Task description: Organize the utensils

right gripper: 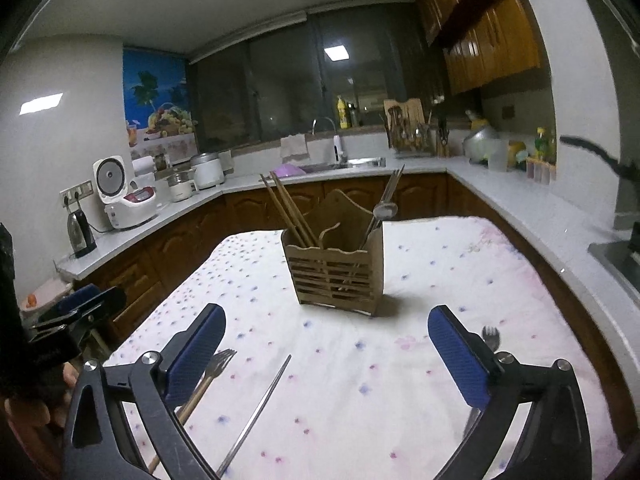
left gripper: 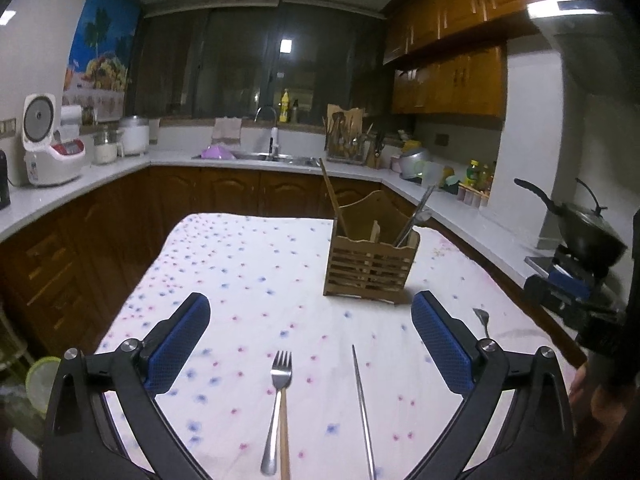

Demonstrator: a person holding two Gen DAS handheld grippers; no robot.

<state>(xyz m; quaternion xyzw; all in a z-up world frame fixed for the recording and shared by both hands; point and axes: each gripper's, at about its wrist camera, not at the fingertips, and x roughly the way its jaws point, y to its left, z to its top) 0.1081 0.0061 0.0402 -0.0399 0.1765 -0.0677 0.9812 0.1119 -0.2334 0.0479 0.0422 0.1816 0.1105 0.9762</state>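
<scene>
left gripper (left gripper: 310, 316), right gripper (right gripper: 326, 328): jaws wide apart.

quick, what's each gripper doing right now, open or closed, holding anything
Left gripper: open, holding nothing, above the fork.
Right gripper: open, holding nothing, above the metal chopstick.

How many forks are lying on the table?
2. A silver metal fork lies nearest the left gripper, beside a wooden chopstick. A smaller fork lies by the right gripper's right finger. The wooden holder may hide more.
</scene>
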